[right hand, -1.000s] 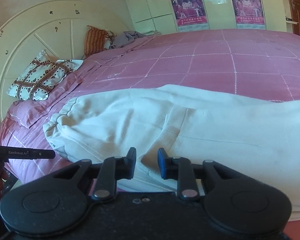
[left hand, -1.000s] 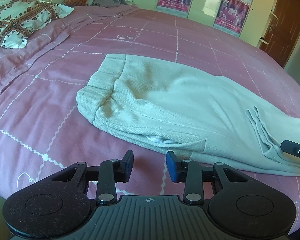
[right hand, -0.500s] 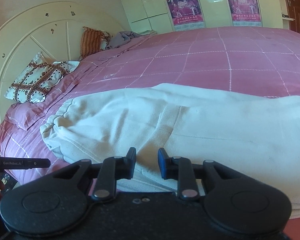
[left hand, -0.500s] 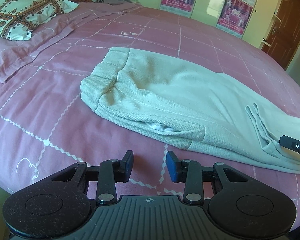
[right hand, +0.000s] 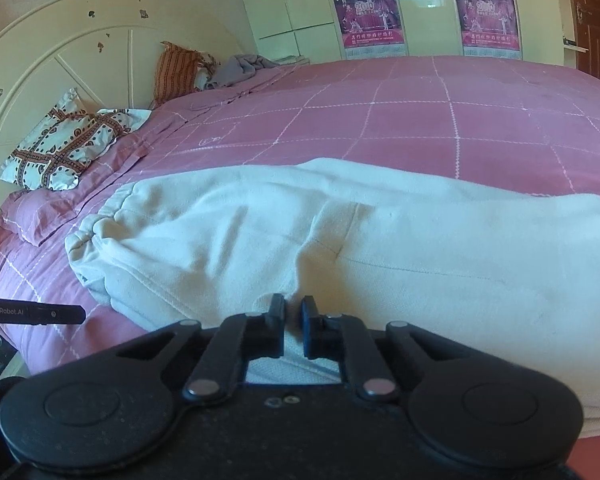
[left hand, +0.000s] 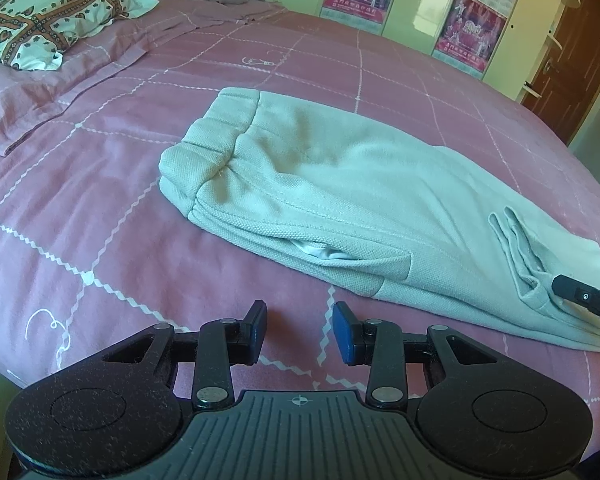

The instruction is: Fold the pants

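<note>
The pale pants (left hand: 340,184) are spread mid-frame on the pink bedspread (left hand: 80,208). The left gripper (left hand: 300,330) is held wide, empty. Only the right view shows the right gripper (right hand: 293,322) narrowed onto the pants' near edge.

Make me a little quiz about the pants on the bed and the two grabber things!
1. True or false: the left gripper is pinching the pants.
2. What colour is the bedspread under the pants? A green, B pink, C black.
3. Fill in: the gripper with its fingers almost together, over the pale cloth, is the ____ gripper.

Key
1. False: its fingers are spread wide over bare bedspread, short of the pants.
2. B.
3. Right.
</note>
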A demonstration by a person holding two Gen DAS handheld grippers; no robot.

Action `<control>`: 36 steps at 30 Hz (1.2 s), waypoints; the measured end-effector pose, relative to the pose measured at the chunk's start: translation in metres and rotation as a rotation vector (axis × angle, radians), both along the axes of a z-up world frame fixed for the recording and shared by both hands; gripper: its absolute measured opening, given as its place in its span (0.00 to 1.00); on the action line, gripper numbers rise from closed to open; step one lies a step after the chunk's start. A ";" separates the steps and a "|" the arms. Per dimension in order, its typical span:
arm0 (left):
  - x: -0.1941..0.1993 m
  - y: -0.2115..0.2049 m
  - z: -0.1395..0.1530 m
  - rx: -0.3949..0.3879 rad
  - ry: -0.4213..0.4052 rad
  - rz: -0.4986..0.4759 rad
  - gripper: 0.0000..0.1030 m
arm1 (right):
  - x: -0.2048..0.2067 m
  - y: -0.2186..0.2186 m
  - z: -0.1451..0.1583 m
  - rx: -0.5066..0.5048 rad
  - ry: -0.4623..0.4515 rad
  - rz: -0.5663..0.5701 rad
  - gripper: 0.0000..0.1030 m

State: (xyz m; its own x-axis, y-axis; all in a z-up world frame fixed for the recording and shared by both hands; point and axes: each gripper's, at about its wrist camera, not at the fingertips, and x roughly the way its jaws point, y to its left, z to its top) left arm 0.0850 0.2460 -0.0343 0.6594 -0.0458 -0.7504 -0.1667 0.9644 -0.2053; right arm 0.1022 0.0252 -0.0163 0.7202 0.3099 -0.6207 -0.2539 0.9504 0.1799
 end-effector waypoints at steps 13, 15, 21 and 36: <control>0.003 -0.005 0.000 0.028 0.011 -0.009 0.36 | -0.002 0.009 -0.007 -0.034 0.022 0.119 0.18; 0.001 -0.008 0.002 0.048 0.000 -0.010 0.36 | -0.009 0.000 0.002 -0.016 -0.014 0.098 0.18; -0.005 -0.021 0.012 0.063 -0.038 -0.038 0.36 | -0.034 -0.068 0.030 -0.101 -0.137 -0.073 0.18; 0.062 -0.214 -0.011 -0.026 -0.115 -0.448 0.35 | -0.047 -0.162 -0.011 -0.143 0.036 -0.278 0.12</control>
State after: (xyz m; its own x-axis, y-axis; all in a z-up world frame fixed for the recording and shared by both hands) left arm 0.1467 0.0318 -0.0450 0.6491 -0.3632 -0.6684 0.2904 0.9304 -0.2235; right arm 0.0556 -0.1371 -0.0275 0.7417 0.0122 -0.6706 0.0230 0.9988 0.0435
